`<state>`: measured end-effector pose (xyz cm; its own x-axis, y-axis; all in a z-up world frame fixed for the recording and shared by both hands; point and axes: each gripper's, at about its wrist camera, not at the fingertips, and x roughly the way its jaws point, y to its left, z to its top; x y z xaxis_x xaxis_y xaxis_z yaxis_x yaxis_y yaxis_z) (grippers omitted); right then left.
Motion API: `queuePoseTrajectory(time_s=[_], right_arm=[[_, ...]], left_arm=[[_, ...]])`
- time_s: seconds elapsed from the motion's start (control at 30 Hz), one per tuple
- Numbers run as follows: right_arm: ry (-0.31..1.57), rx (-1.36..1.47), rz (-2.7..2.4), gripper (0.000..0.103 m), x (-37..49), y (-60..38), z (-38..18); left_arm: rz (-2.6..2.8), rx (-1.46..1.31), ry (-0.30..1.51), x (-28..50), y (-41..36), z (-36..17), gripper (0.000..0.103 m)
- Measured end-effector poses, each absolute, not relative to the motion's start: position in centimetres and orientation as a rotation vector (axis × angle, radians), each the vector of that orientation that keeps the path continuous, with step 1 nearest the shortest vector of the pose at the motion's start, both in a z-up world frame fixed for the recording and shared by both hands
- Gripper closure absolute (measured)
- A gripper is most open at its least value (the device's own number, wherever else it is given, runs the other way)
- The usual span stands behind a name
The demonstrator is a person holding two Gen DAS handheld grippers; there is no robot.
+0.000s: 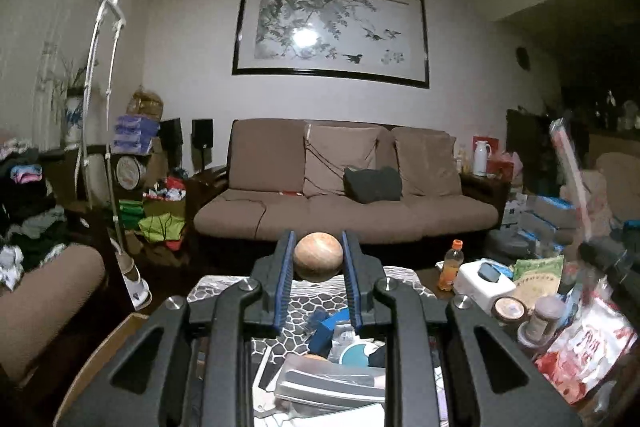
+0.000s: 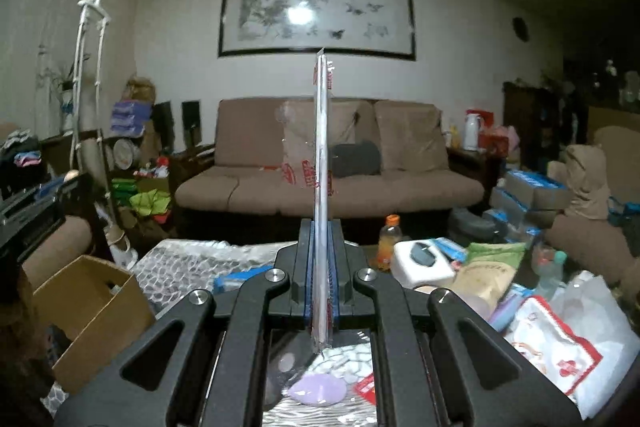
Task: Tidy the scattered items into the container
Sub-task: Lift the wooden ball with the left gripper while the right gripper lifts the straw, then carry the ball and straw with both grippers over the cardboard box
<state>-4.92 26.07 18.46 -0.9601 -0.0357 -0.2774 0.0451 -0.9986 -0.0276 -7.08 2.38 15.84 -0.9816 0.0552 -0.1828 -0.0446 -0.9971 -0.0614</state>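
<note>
Two grippers are loaded: the left gripper (image 1: 319, 259) clamps a wooden ball (image 1: 318, 256) at 12 o'clock above the cluttered table (image 1: 304, 311), while the right gripper (image 2: 321, 267) pinches a long upright plastic-wrapped packet (image 2: 322, 147), cardboard box (image 2: 86, 307) at 9 o'clock.

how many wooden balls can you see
2: one wooden ball gripped in the left claw, another ball barely peeking out among the clutter below it. More may be hidden.
</note>
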Motion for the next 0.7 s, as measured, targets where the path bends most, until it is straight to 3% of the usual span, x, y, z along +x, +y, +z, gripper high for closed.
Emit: queuePoseTrajectory(time_s=[0.33,0.7], right_arm=[[-0.012,0.497,-2.993,0.096,-7.2,23.5,16.8],[0.040,0.532,-2.938,0.096,-7.2,21.2,15.6]], left_arm=[[3.118,-0.340,-0.113,-7.1,0.3,15.8,0.080],[3.141,-0.397,-0.107,-6.9,-1.2,15.5,0.080]])
